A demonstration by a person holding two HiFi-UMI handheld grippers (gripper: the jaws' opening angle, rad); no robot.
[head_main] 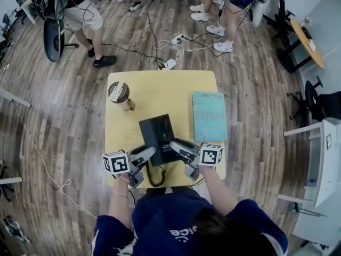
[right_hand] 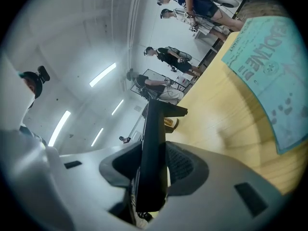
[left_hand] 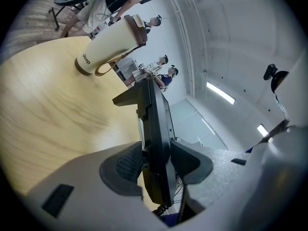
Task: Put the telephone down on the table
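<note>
L gripper (left_hand: 156, 161): jaws clamped on the left edge of the telephone (left_hand: 155, 114), pads pressing both flat faces; gap narrow, filled by the slab.
R gripper (right_hand: 153, 165): same hold on the telephone's right edge, pads tight.
Telephone: black, face up, approx. level, carried btwn both grippers.
Table (head_main: 160, 84): directly under the telephone; its near edge is close behind the telephone. Contact w/ the top: can't tell.
Cord (head_main: 157, 177): coiled, trails from the telephone's near side twd the person and seems to pass the near edge.
Booklet (head_main: 209, 116): teal, flat, just right of the telephone.
Cup (head_main: 120, 95): beyond the telephone and to its left, apart.
Bystanders: well beyond the telephone, standing on the floor; prob. no factor.
Risk 1, uneven let-go: if one gripper opens first, the telephone likely pivots on the other and lands on a corner.
Risk 2, jaws underneath: each lower jaw sits below the telephone, so it may settle tilted on them, then jolt as they pull out.
Risk 3, cord: hanging weight could drag the telephone back twd the near edge, or snag a withdrawing gripper.
Risk 4, placement: drift rightward prob. puts the telephone half on the booklet, where it rocks.
</note>
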